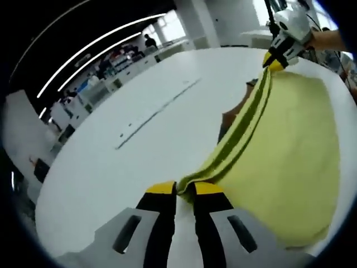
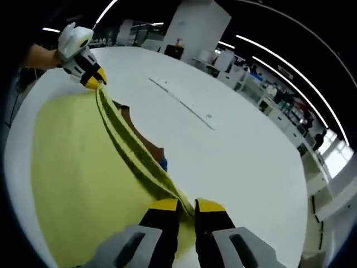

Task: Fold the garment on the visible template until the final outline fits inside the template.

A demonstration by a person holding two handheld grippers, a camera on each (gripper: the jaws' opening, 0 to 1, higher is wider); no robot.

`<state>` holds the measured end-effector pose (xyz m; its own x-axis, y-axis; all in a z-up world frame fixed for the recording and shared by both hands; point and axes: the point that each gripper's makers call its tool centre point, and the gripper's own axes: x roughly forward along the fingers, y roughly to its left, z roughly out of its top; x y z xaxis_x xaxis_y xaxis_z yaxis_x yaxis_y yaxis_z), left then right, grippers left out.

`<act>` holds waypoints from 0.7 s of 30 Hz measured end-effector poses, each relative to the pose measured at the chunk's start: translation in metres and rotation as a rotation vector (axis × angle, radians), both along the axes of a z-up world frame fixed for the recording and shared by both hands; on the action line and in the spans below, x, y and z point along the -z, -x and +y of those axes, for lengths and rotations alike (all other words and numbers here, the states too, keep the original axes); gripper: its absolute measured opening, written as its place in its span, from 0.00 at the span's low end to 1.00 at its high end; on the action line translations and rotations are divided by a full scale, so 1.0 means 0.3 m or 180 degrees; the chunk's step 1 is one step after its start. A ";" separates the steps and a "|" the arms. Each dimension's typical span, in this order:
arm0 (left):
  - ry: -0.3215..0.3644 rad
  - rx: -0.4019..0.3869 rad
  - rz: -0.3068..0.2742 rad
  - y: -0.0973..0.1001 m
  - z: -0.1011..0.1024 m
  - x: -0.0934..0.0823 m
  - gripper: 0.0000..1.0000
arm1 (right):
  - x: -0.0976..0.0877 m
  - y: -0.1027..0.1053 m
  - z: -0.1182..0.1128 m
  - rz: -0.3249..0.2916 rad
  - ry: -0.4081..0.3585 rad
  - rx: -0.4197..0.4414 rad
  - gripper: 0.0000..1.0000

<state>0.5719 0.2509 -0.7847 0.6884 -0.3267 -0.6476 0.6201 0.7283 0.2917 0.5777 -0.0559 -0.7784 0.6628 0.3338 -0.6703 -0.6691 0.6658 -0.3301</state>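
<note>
Pinching a corner of the garment (image 1: 290,162), the left gripper (image 1: 184,188) is seen with its yellow-tipped jaws closed on the banded hem, low in the left gripper view. At the far end of that hem the right gripper (image 1: 277,58) is clamped on the other corner, a hand (image 1: 326,38) visible behind it. In the right gripper view the same hold is mirrored: the right gripper (image 2: 187,207) is shut on the hem at the bottom, and the left gripper (image 2: 92,78) is seen at upper left, closed on the opposite corner.

Garment: pale yellow knit, with a hem band of darker olive and yellow stripes (image 1: 248,125). The hem is drawn into a taut line between the two grippers; that line is the long axis. The body is spread flat away from it on one side, right of the hem in the left gripper view, left of it in the right gripper view (image 2: 78,167).

A brown-red patch (image 2: 146,142) is partly exposed under the hem; whether it is the template cannot be told. A small blue spot (image 2: 163,163) is noted beside it.

The garment lies on a white table (image 1: 145,89). Beyond the hem a broad bare stretch is left, crossed by a thin dark line (image 2: 184,103). The table's rounded edge is near the garment's far side (image 1: 341,84).
</note>
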 end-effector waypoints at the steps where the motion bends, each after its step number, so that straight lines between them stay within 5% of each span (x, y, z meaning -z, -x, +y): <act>1: 0.0088 -0.0060 0.0034 -0.001 -0.001 0.001 0.07 | -0.005 -0.006 -0.006 -0.0011 -0.0018 0.0041 0.02; 5: 0.0492 -0.0446 0.0143 -0.010 0.012 -0.003 0.06 | -0.010 -0.024 -0.046 0.0003 -0.0074 0.0267 0.00; 11: 0.0637 -0.0613 0.0187 -0.017 0.032 -0.003 0.09 | 0.008 -0.024 -0.074 0.0190 -0.0315 0.0564 0.04; 21: 0.0917 -0.0553 0.0241 0.027 0.010 -0.059 0.29 | -0.016 0.036 -0.032 0.0644 -0.0982 0.0771 0.39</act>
